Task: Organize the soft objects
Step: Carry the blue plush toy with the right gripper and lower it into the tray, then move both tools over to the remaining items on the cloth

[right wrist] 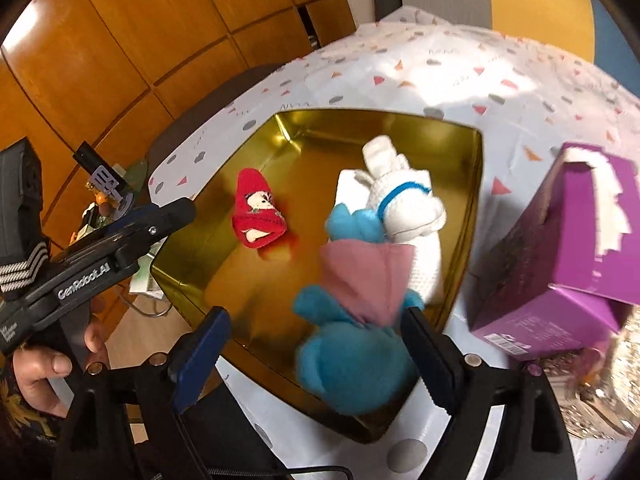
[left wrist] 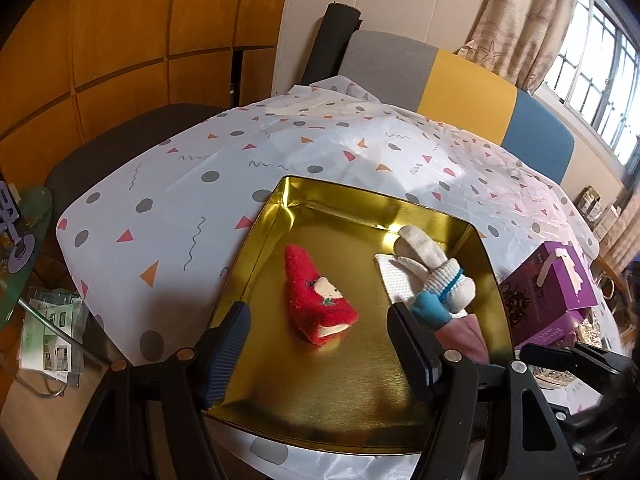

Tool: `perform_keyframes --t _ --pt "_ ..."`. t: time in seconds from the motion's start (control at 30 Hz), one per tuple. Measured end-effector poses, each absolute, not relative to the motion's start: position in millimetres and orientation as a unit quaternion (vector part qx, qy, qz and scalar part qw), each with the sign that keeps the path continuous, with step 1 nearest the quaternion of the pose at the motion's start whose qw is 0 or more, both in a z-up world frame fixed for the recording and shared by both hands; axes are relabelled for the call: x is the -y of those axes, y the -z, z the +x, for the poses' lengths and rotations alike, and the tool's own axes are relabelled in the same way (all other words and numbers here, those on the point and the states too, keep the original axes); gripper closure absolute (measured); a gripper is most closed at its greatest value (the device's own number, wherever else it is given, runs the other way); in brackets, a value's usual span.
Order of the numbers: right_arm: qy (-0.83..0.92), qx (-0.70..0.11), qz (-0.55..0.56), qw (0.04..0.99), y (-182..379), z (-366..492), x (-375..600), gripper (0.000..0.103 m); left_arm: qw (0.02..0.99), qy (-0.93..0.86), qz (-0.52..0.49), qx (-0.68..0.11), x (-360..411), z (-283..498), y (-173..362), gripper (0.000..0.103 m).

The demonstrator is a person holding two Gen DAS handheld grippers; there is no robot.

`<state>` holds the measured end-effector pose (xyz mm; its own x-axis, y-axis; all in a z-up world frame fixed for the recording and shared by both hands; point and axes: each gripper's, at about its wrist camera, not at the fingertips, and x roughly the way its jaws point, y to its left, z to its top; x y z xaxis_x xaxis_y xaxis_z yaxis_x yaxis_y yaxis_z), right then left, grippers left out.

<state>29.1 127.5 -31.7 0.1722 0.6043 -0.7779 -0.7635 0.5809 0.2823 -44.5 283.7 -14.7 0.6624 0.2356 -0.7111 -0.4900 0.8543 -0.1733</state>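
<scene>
Socks, light and floppy, lie in the gold tin: red sock at centre, white bundle far right, blue-pink toy near right between the wide-open, empty right gripper; left gripper also gapes empty, best pinching the red sock's thick cuff.

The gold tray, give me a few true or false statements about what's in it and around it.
1. The red sock lies inside the gold tray. True.
2. The left tool is shut on the red sock. False: it is open and holds nothing.
3. A purple box stands outside the tray. True.
4. The white sock lies on the tablecloth. False: it is in the tray.
5. The right tool is open. True.
</scene>
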Motion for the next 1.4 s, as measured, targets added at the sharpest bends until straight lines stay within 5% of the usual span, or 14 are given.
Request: perform_keyframes --t 0.5,1.4 --pt "-0.398 -0.359 -0.08 0.84 -19 -2 -45 0.014 0.921 -0.163 -0.11 -0.336 -236 -43 -9 0.027" --pt "-0.078 -0.326 0.114 0.935 -25 59 222 0.014 0.937 -0.058 -0.008 -0.345 -133 -22 -22 0.027"
